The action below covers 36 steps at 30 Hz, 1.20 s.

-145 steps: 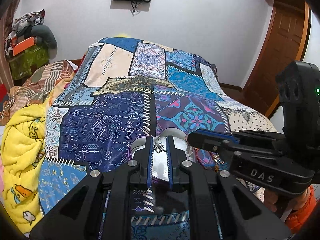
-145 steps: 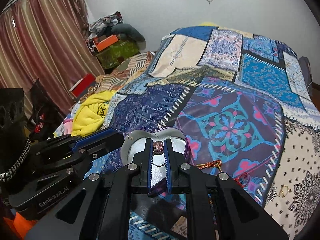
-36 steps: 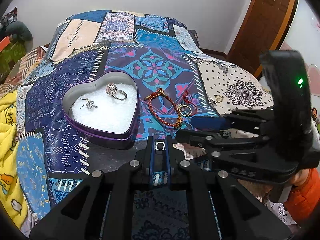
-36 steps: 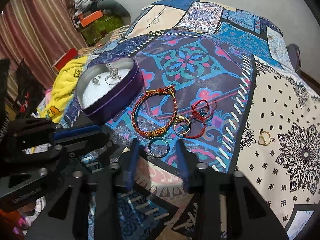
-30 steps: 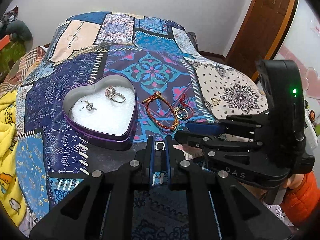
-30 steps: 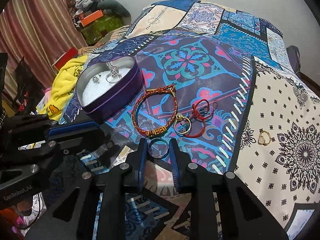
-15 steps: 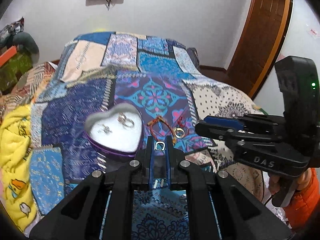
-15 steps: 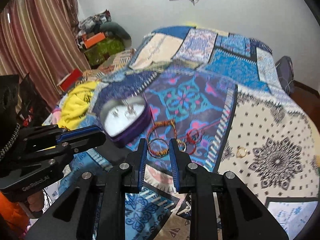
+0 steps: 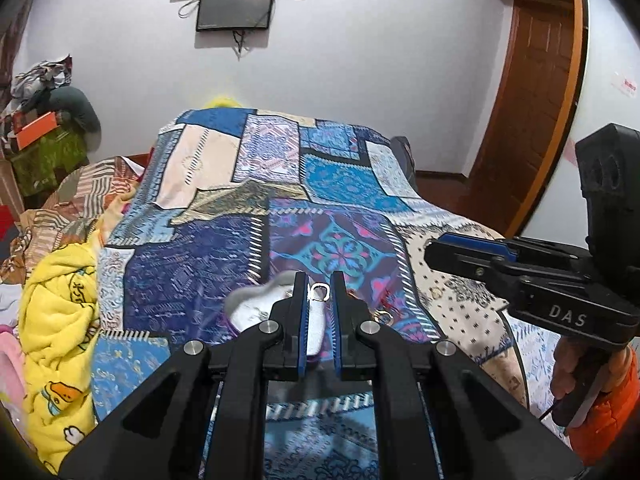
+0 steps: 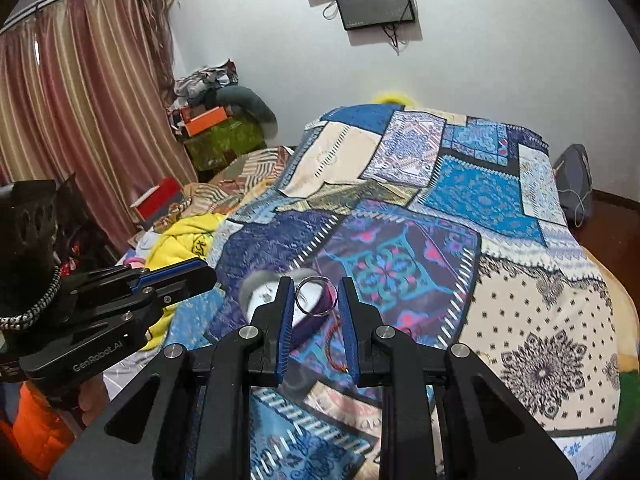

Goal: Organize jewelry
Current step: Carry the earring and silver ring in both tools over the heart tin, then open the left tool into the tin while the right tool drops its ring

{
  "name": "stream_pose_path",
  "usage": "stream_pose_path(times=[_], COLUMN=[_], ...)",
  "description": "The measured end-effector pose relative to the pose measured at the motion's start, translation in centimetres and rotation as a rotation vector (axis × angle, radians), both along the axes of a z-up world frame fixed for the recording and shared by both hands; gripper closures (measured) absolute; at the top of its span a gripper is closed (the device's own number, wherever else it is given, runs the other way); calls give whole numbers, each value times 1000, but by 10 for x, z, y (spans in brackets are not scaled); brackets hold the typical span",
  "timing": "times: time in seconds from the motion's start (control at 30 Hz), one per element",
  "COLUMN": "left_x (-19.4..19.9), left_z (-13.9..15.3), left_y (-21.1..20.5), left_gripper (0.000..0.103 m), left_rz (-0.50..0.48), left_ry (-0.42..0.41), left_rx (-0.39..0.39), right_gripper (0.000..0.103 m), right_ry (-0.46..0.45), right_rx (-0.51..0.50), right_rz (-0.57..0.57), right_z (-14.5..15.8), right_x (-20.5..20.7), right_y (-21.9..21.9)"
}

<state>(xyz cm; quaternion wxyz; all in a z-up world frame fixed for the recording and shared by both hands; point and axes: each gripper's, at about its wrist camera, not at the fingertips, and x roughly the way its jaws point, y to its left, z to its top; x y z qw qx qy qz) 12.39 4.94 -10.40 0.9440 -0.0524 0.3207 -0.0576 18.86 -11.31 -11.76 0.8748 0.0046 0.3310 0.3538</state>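
Both hand-held grippers are being held level above the near edge of a bed covered by a patchwork bedspread, their fingers pointing forward over it toward the far wall. The left hand-held gripper is holding its blue-lined fingers narrowly parted and is pinching a small silver ring-like piece at the tips; its exact form is too small to tell. In the right wrist view this same tool is appearing at the left, gripped by a hand in an orange sleeve. The right hand-held gripper is holding its fingers somewhat wider apart and is clamping a plain silver ring edge to edge between the tips, the ring standing nearly upright and facing the camera. In the left wrist view this tool is showing at the right. A heart-shaped tin with a purple wall and a pale lining is lying on the bedspread just beyond both sets of fingertips, partly hidden by them and blurred; small silver pieces are lying inside it. A red cord bracelet is lying on the bedspread just right of the tin, and a gold ring is lying near it. A yellow blanket is lying bunched at the bed's left side.
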Motion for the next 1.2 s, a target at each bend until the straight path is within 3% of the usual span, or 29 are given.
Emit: stream_pose_path(times=[0.2,0.53,1.2], left_x=[9,27,50], left_z=[-7,-43,-71], left_y=[22,45,48], left_gripper=[95,95,95], left_rz=[31,10,-63], left_ry=[14,115,216], left_rx=[-21,-103,-145], right_gripper=[83,83,83], right_ry=[14,67,134], right_rx=[-3,-64,-175], right_rz=[39,121,204], right_z=[-8,-35,-73], right_x=[7,17,23], right_y=[17,50,79])
